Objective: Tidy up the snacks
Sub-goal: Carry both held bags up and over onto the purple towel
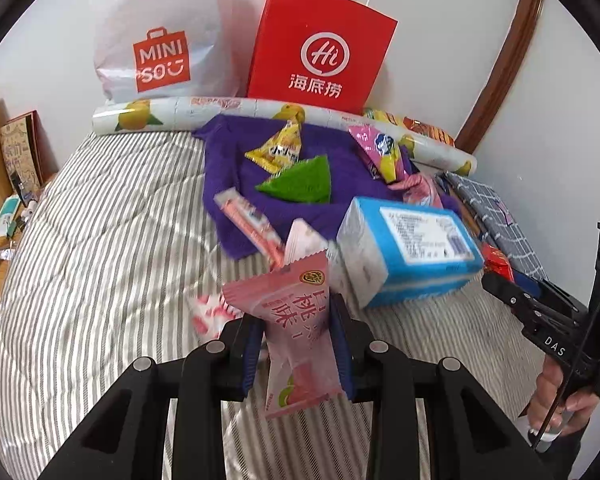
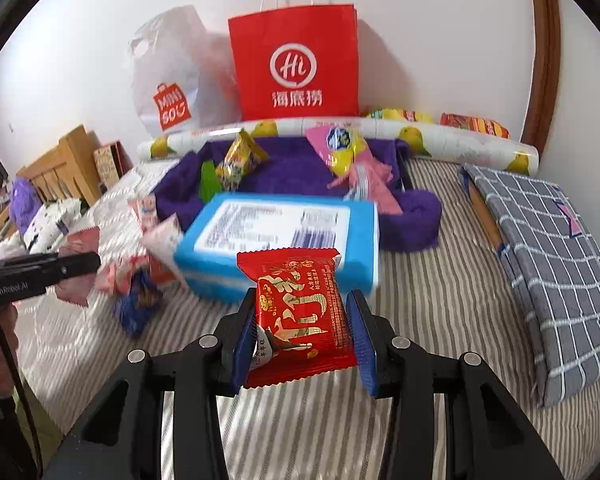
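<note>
The pink snack packet [image 1: 296,320] sits between the blue pads of the left gripper [image 1: 298,344], which is clenched on it. The packet stands roughly upright, its top edge above the fingertips and its lower end hanging below them, clear of the striped bedcover [image 1: 100,240].

The red snack packet [image 2: 300,312] is clamped between the pads of the right gripper [image 2: 302,336]. It lies tilted, with its serrated top edge in front of the blue box [image 2: 284,236] and its lower edge below the pads. In the left wrist view the right gripper appears at the right edge, with the person's hand [image 1: 560,392] around its handle.

The blue box rests on the bedcover just beyond both grippers, label side up. To its left in the right wrist view, several loose pink and white packets [image 2: 140,252] lie in a cluster on the bedcover, blurred.

Behind the box lies a purple towel [image 1: 236,184]. On it rest a green triangular packet [image 1: 304,182], a yellow packet [image 1: 280,146] and a pink-and-yellow packet [image 1: 380,150].

A long roll printed with lemons [image 1: 172,114] lies along the far edge of the towel. Behind it, against the wall, stand a red paper bag [image 1: 320,48] and a white plastic bag [image 1: 160,40]. A grey checked cushion [image 2: 548,248] lies on the right of the bedcover.
</note>
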Motion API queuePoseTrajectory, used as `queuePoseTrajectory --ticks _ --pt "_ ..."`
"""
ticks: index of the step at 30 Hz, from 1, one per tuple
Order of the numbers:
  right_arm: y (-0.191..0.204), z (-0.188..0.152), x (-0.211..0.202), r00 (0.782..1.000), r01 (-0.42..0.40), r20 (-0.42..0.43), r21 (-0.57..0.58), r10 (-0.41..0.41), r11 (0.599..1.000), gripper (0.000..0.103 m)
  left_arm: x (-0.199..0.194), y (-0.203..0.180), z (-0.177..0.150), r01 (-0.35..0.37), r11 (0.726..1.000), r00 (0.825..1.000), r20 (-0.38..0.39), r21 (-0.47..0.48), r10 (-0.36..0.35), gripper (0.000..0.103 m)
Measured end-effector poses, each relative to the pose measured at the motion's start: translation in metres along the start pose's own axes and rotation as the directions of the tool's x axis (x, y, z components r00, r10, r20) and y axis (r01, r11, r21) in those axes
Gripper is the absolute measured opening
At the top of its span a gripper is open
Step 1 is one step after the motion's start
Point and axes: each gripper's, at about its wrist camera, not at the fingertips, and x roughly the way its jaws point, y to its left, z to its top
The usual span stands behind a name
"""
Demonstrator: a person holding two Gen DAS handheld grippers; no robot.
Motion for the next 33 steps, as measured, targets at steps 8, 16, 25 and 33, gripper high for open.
queuePoseTrajectory --ticks 8,16,25,33 --pt "0.003 0.032 0.01 1.0 0.02 0.016 -0.016 -0.02 1.0 0.043 0.006 -0.011 0.027 -0.015 1.0 1.0 0.022 0.001 0.015 0.03" --pt "0.004 0.063 0.019 0.999 0.013 0.032 -0.007 -0.013 1.0 0.043 0.021 -0.018 0.056 -0.031 1.0 0.999 0.013 0.0 0.031 0.03" --pt "0.002 0.104 0.027 0.997 0.043 0.063 -0.012 -0.042 0.999 0.043 0.031 -0.019 0.088 -0.065 0.998 0.997 0.041 -0.003 0.065 0.03" --pt "0.0 0.142 0.037 0.993 0.045 0.114 -0.014 -0.044 0.999 0.043 0.051 -0.017 0.126 -0.076 0.997 0.995 0.07 -0.016 0.076 0.03"
